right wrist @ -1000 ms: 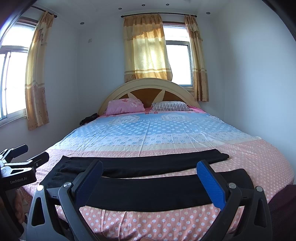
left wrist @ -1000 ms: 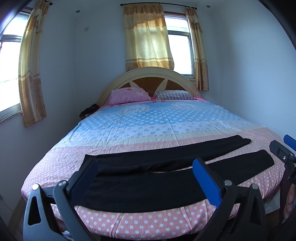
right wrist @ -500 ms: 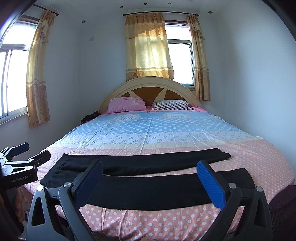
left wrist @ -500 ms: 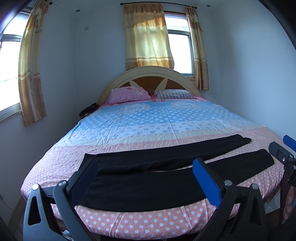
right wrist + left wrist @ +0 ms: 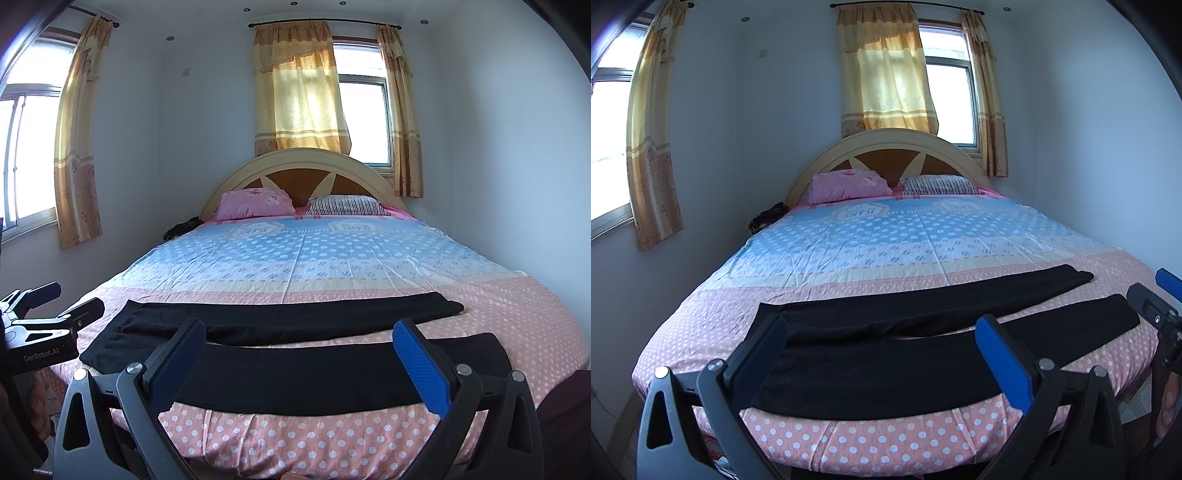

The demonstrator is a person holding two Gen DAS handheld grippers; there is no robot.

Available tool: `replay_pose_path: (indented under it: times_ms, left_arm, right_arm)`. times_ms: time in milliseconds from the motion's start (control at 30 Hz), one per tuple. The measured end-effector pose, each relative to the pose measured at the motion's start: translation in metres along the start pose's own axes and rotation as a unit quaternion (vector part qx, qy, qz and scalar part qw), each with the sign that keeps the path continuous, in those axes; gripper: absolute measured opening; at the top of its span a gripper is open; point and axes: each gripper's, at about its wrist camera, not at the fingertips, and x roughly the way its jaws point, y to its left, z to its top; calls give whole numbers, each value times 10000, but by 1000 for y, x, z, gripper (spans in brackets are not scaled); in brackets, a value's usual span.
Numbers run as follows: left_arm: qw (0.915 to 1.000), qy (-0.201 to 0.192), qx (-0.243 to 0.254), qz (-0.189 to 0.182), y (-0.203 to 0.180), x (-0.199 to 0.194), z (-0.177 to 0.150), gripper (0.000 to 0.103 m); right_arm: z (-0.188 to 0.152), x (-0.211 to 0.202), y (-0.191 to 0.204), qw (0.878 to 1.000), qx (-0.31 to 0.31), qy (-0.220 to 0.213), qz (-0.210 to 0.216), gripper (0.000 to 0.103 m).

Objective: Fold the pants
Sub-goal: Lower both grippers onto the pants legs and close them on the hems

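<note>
Black pants lie flat across the foot of the bed, waist at the left, two legs spread to the right; they also show in the right wrist view. My left gripper is open and empty, held in front of the bed edge near the waist half. My right gripper is open and empty, held before the near leg. Each gripper shows at the edge of the other's view: the right one and the left one.
The bed has a blue and pink dotted sheet, a pink pillow and a striped pillow at the arched headboard. Walls and curtained windows stand on both sides. A dark object sits left of the bed head.
Almost nothing: both grippers stay open in front of the bed. The right wrist view has shifted slightly; the pants have not moved.
</note>
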Motion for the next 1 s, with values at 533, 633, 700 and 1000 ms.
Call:
replay_pose_path:
  times_ms: [533, 633, 700, 1000]
  left_arm:
    - [9954, 596, -304, 679, 93, 99, -6, 103]
    - [9884, 952, -703, 951, 153, 143, -8, 103]
    - [9835, 1157, -786, 1143, 188, 170, -12, 103]
    - [9752, 1813, -973, 820, 243, 267, -21, 86]
  right_arm:
    - [-16, 84, -78, 9963, 166, 835, -76, 102]
    - [-19, 110, -114, 9933, 298, 1034, -411, 101]
    - [-20, 126, -136, 9906, 354, 1212, -532, 99]
    - [-15, 199, -225, 9722, 802, 1995, -926, 84]
